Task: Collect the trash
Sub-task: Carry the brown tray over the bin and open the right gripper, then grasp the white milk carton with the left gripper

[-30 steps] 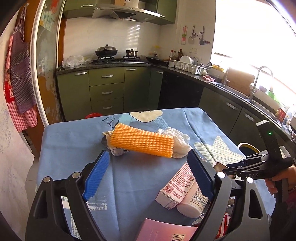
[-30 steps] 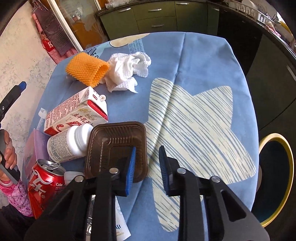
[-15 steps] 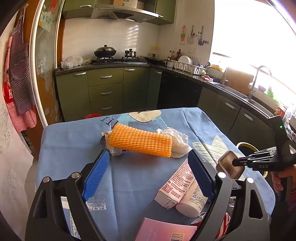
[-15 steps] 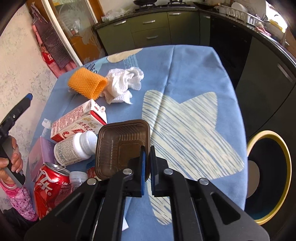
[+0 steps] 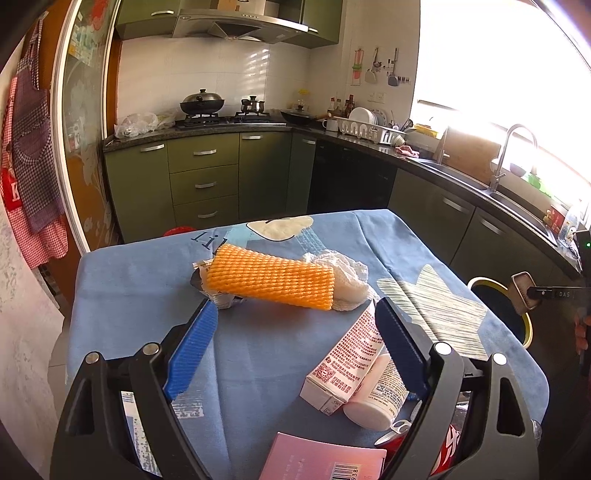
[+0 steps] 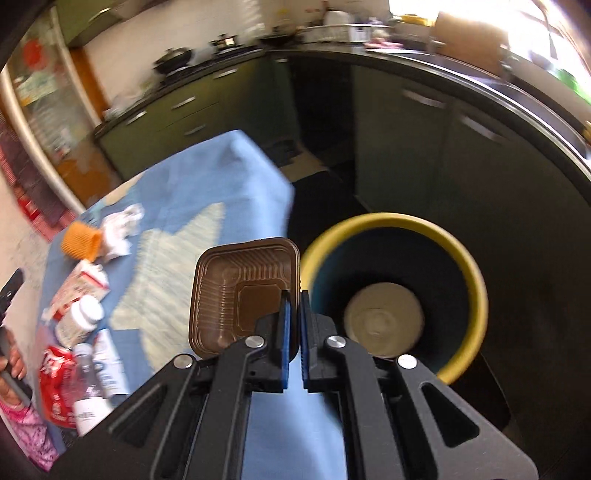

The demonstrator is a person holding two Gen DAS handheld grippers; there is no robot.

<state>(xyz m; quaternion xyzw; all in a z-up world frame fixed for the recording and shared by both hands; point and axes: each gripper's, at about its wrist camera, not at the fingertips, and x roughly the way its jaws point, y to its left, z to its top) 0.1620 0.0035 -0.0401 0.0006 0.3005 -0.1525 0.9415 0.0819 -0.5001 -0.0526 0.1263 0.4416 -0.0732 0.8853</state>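
Tray [image 6: 236, 291] pinched by right gripper [image 6: 292, 310] (unlabelled).

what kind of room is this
A home kitchen, by the look of it: a gas stove with a wok under a range hood, green cabinets, and a sink faucet by the window.

Black plastic left gripper [image 5: 295, 350] and right gripper [image 6: 293, 332]: ribbed blue finger pads [image 5: 190, 354], silver screws, triangular cut-outs.

Left wrist view low over the table [image 5: 258, 354] toward the kitchen; right downward past its edge, both sharing the bin [image 6: 469, 266].
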